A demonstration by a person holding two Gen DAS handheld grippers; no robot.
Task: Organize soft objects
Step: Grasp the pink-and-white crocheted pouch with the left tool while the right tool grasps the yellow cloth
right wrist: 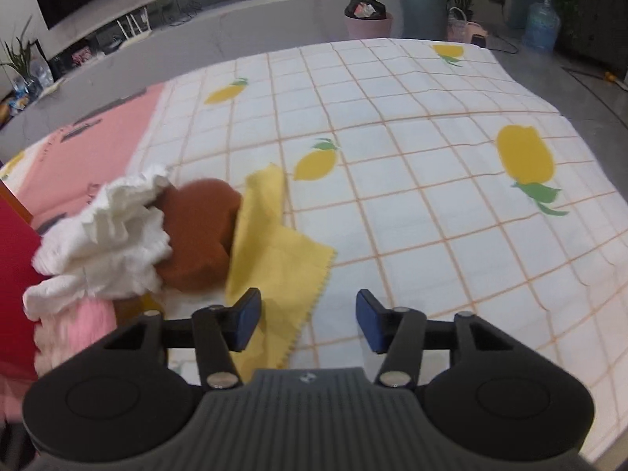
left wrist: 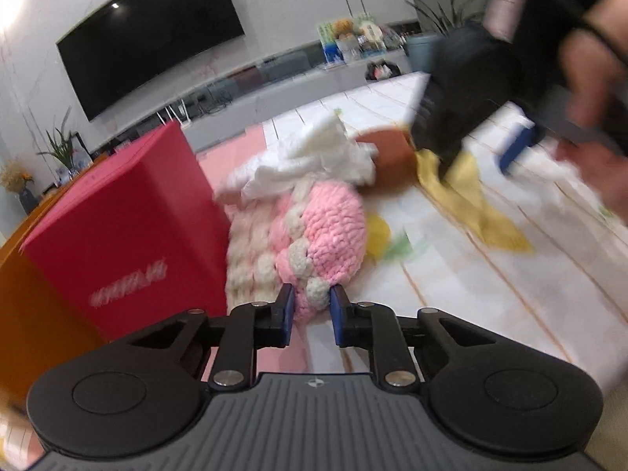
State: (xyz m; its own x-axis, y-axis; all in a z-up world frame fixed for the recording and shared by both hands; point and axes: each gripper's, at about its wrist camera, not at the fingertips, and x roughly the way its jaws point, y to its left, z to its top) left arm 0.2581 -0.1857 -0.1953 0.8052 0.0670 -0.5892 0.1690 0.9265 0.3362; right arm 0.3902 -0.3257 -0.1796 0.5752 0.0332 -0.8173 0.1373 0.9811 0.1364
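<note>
My left gripper [left wrist: 311, 308] is shut on the near edge of a pink and cream knitted piece [left wrist: 314, 231], its blue pads pressing the yarn. Behind it lie a crumpled white cloth [left wrist: 314, 157], a brown soft piece [left wrist: 392, 153] and a yellow cloth [left wrist: 482, 204]. In the right wrist view my right gripper [right wrist: 308, 324] stands open just above the yellow cloth [right wrist: 274, 251], whose near corner lies under the left finger; nothing is pinched. The white cloth [right wrist: 106, 235] and the brown piece [right wrist: 200, 231] sit to its left, with a bit of the pink knit [right wrist: 86, 318] below them.
A red box [left wrist: 125, 227] stands left of the pile, with an orange surface [left wrist: 35, 314] beside it. The soft things rest on a white checked sheet with lemon prints [right wrist: 431, 196] and a pink sheet [right wrist: 98, 153]. A person's hand [left wrist: 596, 117] holds the right tool.
</note>
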